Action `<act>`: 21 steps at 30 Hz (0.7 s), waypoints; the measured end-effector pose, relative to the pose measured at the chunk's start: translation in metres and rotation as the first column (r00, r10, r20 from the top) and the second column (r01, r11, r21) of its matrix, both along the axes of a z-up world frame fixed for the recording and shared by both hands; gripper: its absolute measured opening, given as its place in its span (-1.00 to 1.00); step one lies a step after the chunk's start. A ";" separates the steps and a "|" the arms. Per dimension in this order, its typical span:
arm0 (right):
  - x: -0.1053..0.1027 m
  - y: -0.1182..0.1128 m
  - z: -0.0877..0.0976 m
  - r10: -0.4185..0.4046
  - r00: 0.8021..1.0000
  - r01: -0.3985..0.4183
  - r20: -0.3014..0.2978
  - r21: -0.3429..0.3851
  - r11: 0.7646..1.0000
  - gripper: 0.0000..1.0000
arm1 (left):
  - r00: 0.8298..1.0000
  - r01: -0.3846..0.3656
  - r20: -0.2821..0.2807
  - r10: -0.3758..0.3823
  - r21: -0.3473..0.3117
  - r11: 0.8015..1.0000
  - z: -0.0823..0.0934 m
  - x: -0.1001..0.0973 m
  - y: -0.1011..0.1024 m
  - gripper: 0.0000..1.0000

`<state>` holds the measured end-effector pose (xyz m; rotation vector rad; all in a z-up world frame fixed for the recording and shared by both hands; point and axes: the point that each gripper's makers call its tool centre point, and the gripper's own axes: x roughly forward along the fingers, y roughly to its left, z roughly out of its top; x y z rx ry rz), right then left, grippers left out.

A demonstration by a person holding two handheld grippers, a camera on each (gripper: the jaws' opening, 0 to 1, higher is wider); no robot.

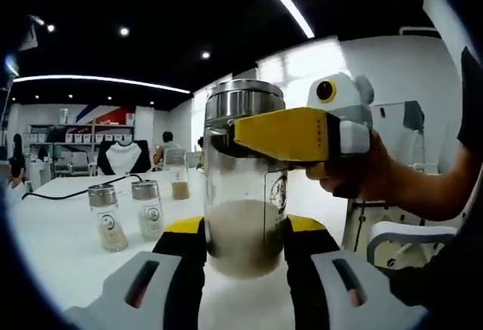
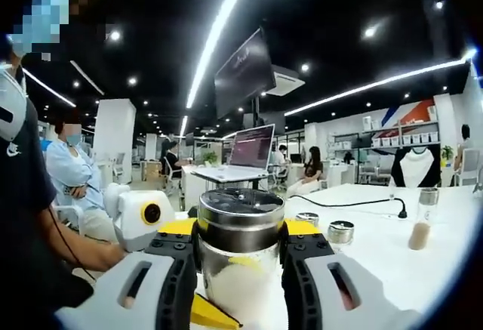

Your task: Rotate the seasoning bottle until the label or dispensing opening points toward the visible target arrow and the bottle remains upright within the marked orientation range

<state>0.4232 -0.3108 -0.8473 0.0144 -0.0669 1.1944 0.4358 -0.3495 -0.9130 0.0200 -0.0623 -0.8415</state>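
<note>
A: What are the left tongs (image 1: 243, 233) doing?

B: In the left gripper view their two jaws press against the lower glass body of the seasoning bottle (image 1: 244, 186), one on each side, level with the pale powder inside. They are grasping it.

A: And the right tongs (image 2: 240, 233)?

B: In the right gripper view they are clenched on the same bottle higher up, jaws tight on either side just below its metal cap (image 2: 241, 218). In the left gripper view they come in from the right and cross the bottle's neck, with a person's hand (image 1: 355, 171) behind them.

A: Where is the bottle?

B: Upright, at the near edge of the white counter (image 1: 60, 247); whether its base touches the top cannot be told. A round label shows on its right side.

A: Anything else around?

B: Two small shakers (image 1: 127, 213) stand side by side to the left, a third (image 1: 179, 181) farther back, and a black cable (image 1: 75, 192) runs across the counter. The right gripper view shows an open laptop (image 2: 243, 156).
</note>
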 end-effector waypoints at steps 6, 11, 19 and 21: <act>0.007 0.001 -0.001 -0.071 0.997 0.071 0.004 -0.015 0.997 -0.22 | 0.998 -0.054 -0.016 0.054 -0.009 0.999 -0.004 0.006 0.003 -0.15; 0.011 0.002 -0.005 -0.149 0.989 0.150 0.015 -0.042 0.988 -0.23 | 0.993 -0.117 -0.023 0.117 0.008 0.993 -0.009 0.013 0.005 -0.15; 0.015 0.004 -0.007 -0.169 0.985 0.170 0.030 -0.066 0.983 -0.25 | 0.992 -0.110 -0.061 0.108 -0.037 0.993 -0.011 0.015 0.006 -0.15; 0.018 0.004 -0.009 -0.171 0.985 0.172 0.015 -0.066 0.983 -0.26 | 0.993 -0.100 -0.072 0.097 -0.040 0.994 -0.013 0.016 0.007 -0.15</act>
